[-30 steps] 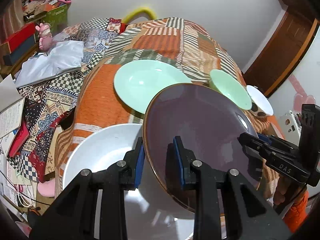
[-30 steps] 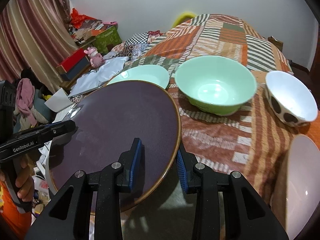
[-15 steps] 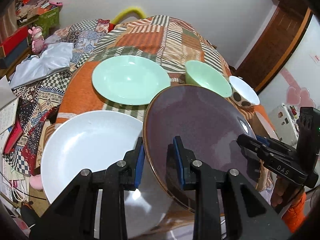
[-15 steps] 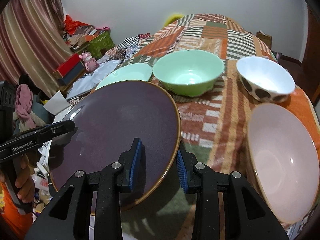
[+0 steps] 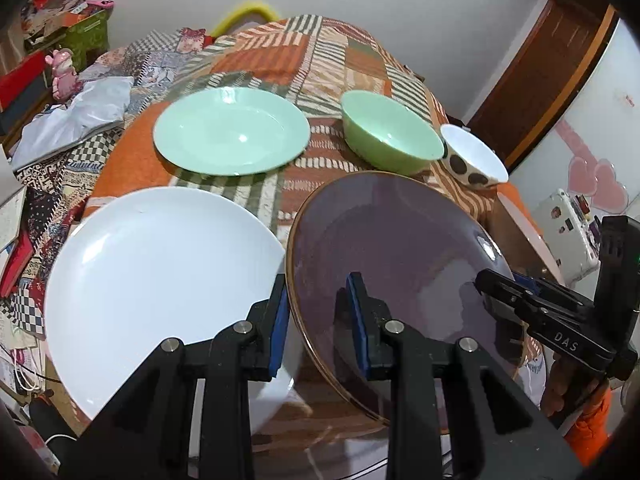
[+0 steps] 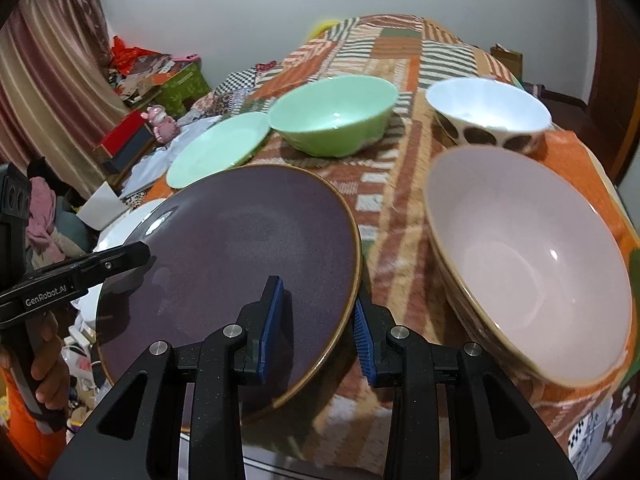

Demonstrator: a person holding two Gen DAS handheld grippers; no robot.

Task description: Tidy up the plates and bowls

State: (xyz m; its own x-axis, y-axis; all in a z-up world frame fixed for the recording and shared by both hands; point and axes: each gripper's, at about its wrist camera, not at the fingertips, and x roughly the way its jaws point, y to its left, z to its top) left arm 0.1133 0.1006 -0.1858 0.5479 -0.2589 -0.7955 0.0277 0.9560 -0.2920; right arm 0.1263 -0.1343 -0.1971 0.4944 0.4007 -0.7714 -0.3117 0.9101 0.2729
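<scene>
Both grippers hold one dark purple plate [image 5: 396, 252] by opposite rims, tilted above the table's near edge. My left gripper [image 5: 320, 320] is shut on its left rim; my right gripper [image 6: 318, 320] is shut on its right rim [image 6: 256, 256]. A white plate [image 5: 160, 272] lies to the left, partly under the purple one. A mint plate [image 5: 232, 136], a mint bowl [image 5: 390, 138] and a spotted white bowl [image 5: 474, 158] sit farther back. A large pink bowl [image 6: 528, 256] sits at the right.
The table carries a patchwork cloth [image 5: 288, 52]. Cluttered boxes, papers and a pink toy [image 5: 64, 74] lie on the floor at the left. A wooden door [image 5: 548, 64] stands at the back right.
Both grippers have drawn back and up with the purple plate. More of the white plate and the pink bowl shows now, and the far bowls look smaller.
</scene>
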